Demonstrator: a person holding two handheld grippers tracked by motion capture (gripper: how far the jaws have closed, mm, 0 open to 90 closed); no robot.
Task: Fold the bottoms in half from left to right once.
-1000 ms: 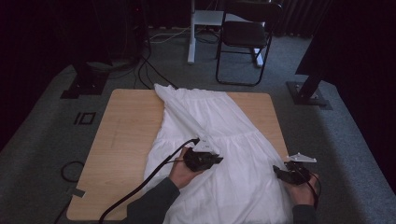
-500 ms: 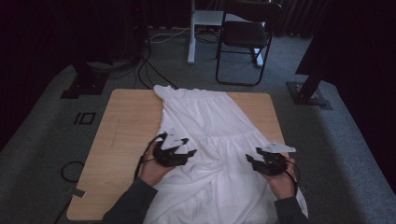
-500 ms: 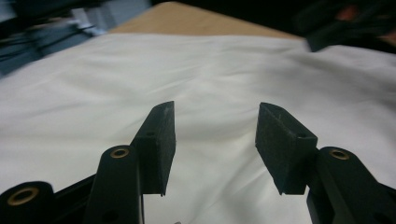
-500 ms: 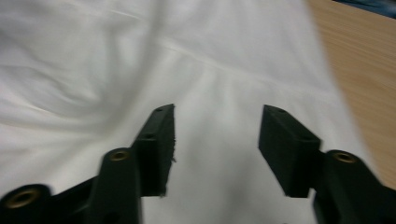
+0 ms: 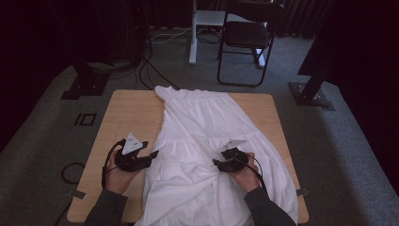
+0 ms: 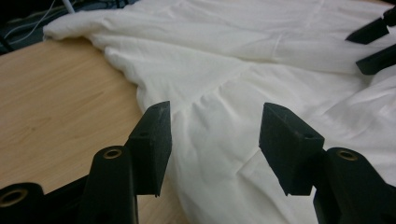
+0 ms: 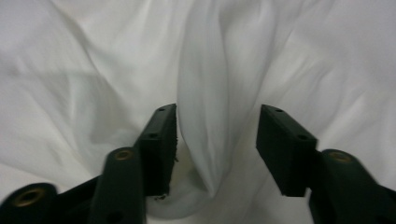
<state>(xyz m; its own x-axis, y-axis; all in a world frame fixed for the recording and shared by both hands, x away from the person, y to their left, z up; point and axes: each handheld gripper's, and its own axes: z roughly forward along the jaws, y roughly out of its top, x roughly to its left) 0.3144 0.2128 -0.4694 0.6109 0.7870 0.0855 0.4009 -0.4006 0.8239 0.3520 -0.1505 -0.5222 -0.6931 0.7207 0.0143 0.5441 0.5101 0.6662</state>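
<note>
— What is the surface, and what is around it?

— It is a light wooden table (image 5: 122, 117) that stands on grey carpet (image 5: 42, 136). Behind the table there is a black folding chair (image 5: 247, 40), a white post (image 5: 193, 30), and some cables (image 5: 150, 66) on the floor. The back of the room is very dark. At the right side a black stand foot (image 5: 310, 92) rests on the carpet.

— How are the two grippers?

— The left gripper (image 5: 151, 155) is held low at the left edge of the cloth, over the bare wood. In the left gripper view its jaws are wide apart and nothing is between them; the tips are over the border of the white dress (image 6: 261, 84), but I cannot tell if they touch it. The right gripper (image 5: 217, 163) is on the cloth, near the middle of the table's width. In the right gripper view its jaws are also apart, and a raised fold of the fabric (image 7: 210, 116) stands between them, close to the left pad. They are not closed on it.

— And the dress, how does it lie?

— It is spread flat on the table, with the long axis from the near edge to the far edge. The narrow gathered end (image 5: 188, 93) points to the far side, toward the chair. The wide end is near the person and hangs over the near edge.
</note>
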